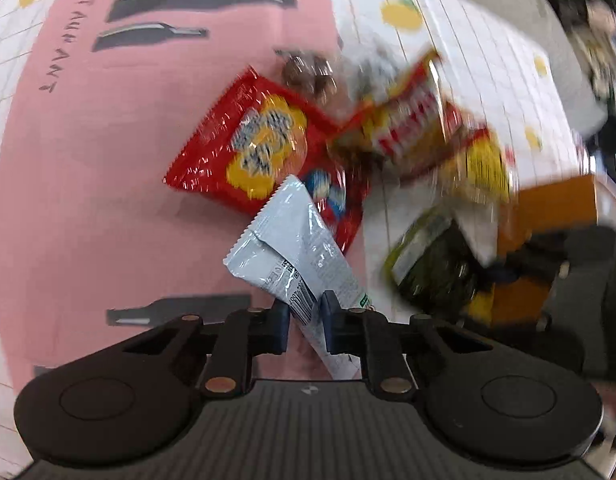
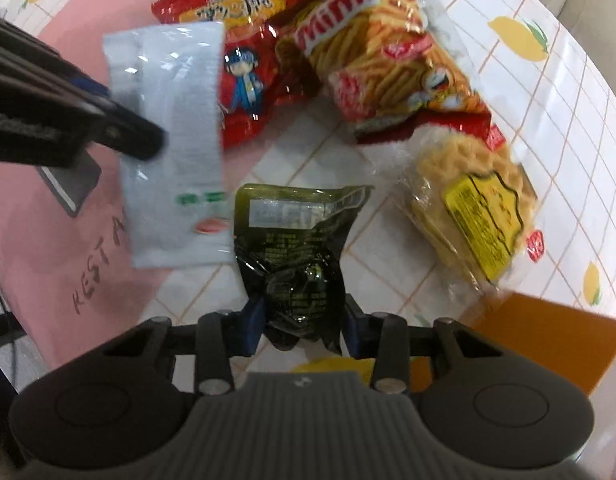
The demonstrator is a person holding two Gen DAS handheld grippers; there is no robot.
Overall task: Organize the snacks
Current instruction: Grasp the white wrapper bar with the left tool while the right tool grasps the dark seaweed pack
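The left gripper [image 1: 303,322] has its fingers clenched on a white packet [image 1: 291,248]. In the left wrist view the packet sticks up from the fingers toward the middle of the frame, and its top corner covers part of a red snack bag [image 1: 243,140]. In the right wrist view the same white packet [image 2: 171,136] hangs at the left of the frame, with the left gripper's dark fingers [image 2: 127,132] pinching its left edge.

The right gripper [image 2: 303,328] has its fingers on both sides of a dark green packet [image 2: 295,256] at the bottom middle of its frame, and the packet looks squeezed between them.

The other snacks lie on the counter [image 2: 548,92], which has a white cloth with yellow lemons. A pink mat [image 1: 87,160] covers its left part. The red snack bag [image 2: 243,48] is at the top middle. To its right is a bag of sticks with "mimi" on it [image 2: 372,40]. At the right is a clear bag of noodle snack [image 2: 472,200] with a yellow label. An orange box [image 2: 548,344] shows at the lower right.
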